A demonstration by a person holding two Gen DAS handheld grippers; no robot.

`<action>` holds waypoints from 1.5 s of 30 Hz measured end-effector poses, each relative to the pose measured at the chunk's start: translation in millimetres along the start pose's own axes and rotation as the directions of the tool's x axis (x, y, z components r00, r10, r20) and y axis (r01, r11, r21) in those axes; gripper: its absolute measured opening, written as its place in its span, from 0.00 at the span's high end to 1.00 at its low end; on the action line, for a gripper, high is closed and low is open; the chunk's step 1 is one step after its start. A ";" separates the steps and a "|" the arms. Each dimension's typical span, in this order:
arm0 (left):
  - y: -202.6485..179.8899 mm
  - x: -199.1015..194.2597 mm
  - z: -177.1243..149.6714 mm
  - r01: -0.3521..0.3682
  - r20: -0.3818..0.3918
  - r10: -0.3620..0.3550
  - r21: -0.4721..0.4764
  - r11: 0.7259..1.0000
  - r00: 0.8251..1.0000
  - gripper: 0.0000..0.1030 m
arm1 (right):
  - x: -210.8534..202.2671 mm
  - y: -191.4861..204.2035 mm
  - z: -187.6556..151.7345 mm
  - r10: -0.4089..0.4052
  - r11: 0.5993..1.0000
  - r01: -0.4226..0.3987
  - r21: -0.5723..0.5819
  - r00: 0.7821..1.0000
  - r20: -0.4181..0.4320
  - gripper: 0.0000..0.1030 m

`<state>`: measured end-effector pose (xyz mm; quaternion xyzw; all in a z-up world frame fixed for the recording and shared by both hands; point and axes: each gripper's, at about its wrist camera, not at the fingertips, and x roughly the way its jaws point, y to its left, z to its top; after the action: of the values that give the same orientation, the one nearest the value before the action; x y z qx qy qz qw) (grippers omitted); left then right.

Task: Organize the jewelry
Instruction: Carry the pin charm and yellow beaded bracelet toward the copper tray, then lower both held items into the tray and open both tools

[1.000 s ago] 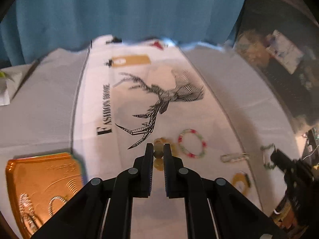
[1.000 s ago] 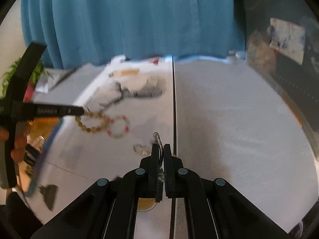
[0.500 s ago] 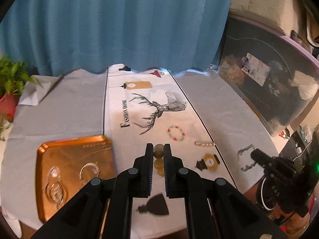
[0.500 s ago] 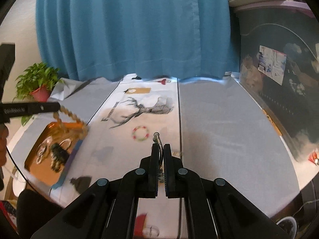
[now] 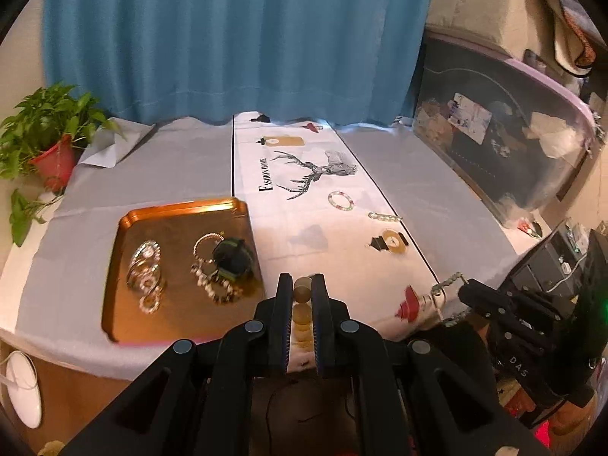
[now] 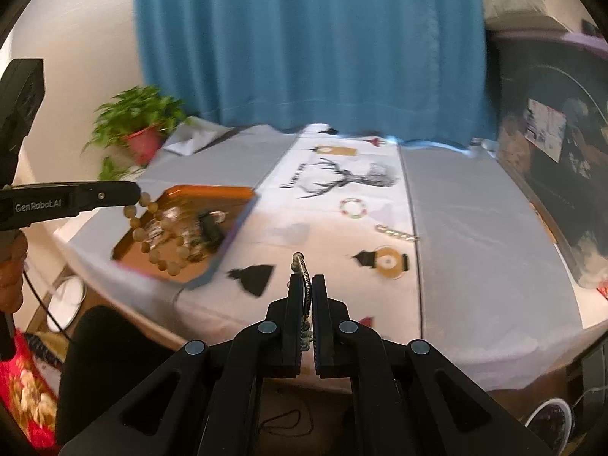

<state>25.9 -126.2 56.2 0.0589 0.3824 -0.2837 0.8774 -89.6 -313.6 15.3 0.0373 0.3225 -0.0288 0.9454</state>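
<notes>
My left gripper (image 5: 302,285) is shut on a tan wooden bead bracelet (image 5: 302,313), which hangs from its tip (image 6: 157,241) in front of the copper tray (image 5: 125,304). The tray (image 6: 209,192) holds several silver rings and bracelets (image 5: 146,266) and a dark watch (image 5: 231,256). My right gripper (image 6: 307,285) is shut on a thin silver chain (image 6: 300,266), held above the table's front edge; the chain also shows in the left wrist view (image 5: 442,288). A pink-green bead bracelet (image 5: 341,200) and a pearl clip (image 5: 384,217) lie on the deer-print runner (image 5: 315,174).
A potted plant (image 5: 45,136) stands at the table's far left. A blue curtain (image 5: 228,38) hangs behind. A dark case (image 5: 494,144) stands to the right. The grey cloth table's front edge (image 5: 57,345) is close below both grippers.
Both grippers have risen and pulled back toward the table's front, each carrying its piece. The left gripper's bead bracelet now hangs beside the tray.
</notes>
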 end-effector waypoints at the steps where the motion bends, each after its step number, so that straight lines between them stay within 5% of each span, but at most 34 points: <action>1: -0.5 -8.1 -5.6 -0.001 0.006 0.001 0.004 1.000 1.000 0.93 | -5.1 4.5 -2.2 0.006 1.000 -0.006 -0.007 1.000 0.003 0.96; 22: 12.2 -69.2 -60.0 0.010 0.041 -0.008 -0.053 0.999 0.999 0.93 | -50.0 87.5 -24.4 0.117 0.978 -0.115 -0.173 0.993 0.001 0.96; 45: 107.0 -39.4 -22.8 -0.067 0.059 0.077 -0.156 0.986 0.995 0.93 | 27.1 129.6 23.9 0.194 0.959 -0.201 -0.200 0.979 -0.055 0.96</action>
<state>47.9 -12.0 55.8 -0.0042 0.3721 -0.2231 0.9010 -43.5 -187.5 24.4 -0.0275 0.3346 0.0998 0.9367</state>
